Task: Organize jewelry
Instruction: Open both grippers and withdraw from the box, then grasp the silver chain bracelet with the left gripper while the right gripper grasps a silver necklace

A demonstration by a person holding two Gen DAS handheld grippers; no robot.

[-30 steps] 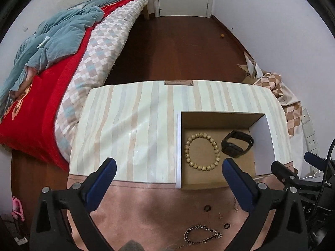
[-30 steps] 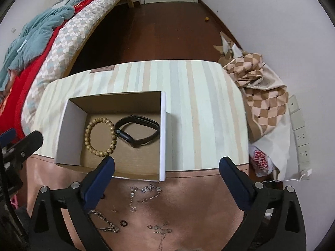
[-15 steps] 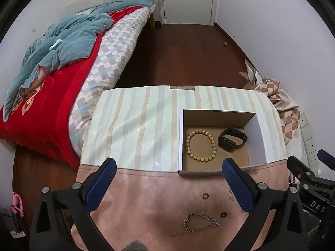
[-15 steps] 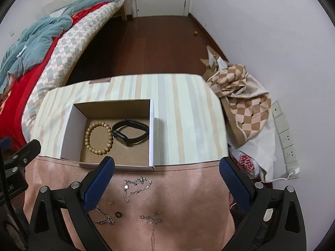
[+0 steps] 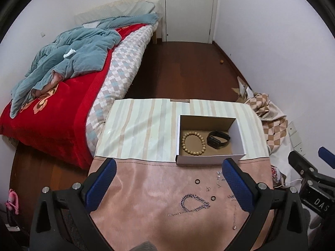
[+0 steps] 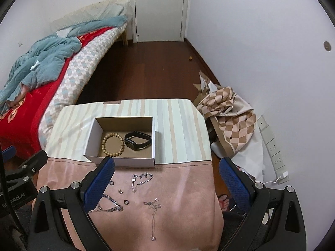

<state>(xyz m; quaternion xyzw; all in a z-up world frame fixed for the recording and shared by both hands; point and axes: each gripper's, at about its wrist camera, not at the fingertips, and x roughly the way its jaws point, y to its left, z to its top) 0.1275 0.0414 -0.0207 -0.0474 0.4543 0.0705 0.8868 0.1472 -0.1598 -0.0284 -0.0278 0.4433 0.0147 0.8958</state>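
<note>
Left tongs (image 5: 167,185): spread wide, nothing between the blue pads. Right tongs (image 6: 167,185): likewise spread wide, empty. Both held above the near, pink part of the surface (image 6: 188,188).

Just ahead of the right tongs, loose on the pink cloth: thick chain (image 6: 108,204), partly covered by the left pad; thin necklace (image 6: 153,219) running toward the camera; second fine chain (image 6: 142,177); two dark rings (image 6: 126,202) (image 6: 112,182); small stud (image 6: 120,191), too small to identify further. In the left wrist view, fine chains at right partly hidden behind the right pad.

Beyond, at the seam with the striped cloth: open box (image 6: 121,161) holding a bead bracelet (image 6: 113,142) beside a black band (image 6: 138,140), apart. Near box floor hidden by front wall.

Farther off left: bed (image 5: 62,96).
</note>
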